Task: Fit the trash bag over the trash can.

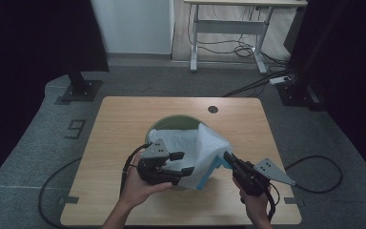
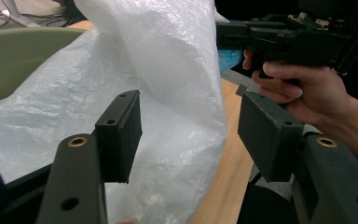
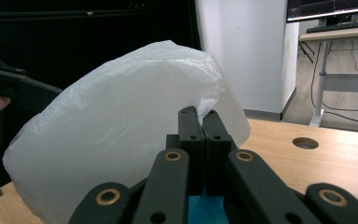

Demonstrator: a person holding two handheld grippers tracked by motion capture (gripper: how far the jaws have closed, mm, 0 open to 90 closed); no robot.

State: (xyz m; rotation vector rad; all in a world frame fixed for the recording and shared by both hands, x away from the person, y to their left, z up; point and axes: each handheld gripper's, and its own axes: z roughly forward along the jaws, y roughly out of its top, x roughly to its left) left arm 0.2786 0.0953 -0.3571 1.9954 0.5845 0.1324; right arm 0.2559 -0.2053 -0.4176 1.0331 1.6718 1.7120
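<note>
Pinching the plastic bag [image 3: 121, 140], right gripper [image 3: 204, 119] hides a green bowl [image 2: 14, 58].

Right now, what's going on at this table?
A person is working a white plastic bag over a green bin on the wooden table. The right claw is shut on the bag's edge and holds it up. The left claw is open, with the bag's film between its pads, not pinched.

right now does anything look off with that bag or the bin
Nothing looks spilled or torn. The white plastic bag sits lopsided on the green bin: the right gripper pinches one edge up high, while the left gripper is open beside the loose side.
</note>
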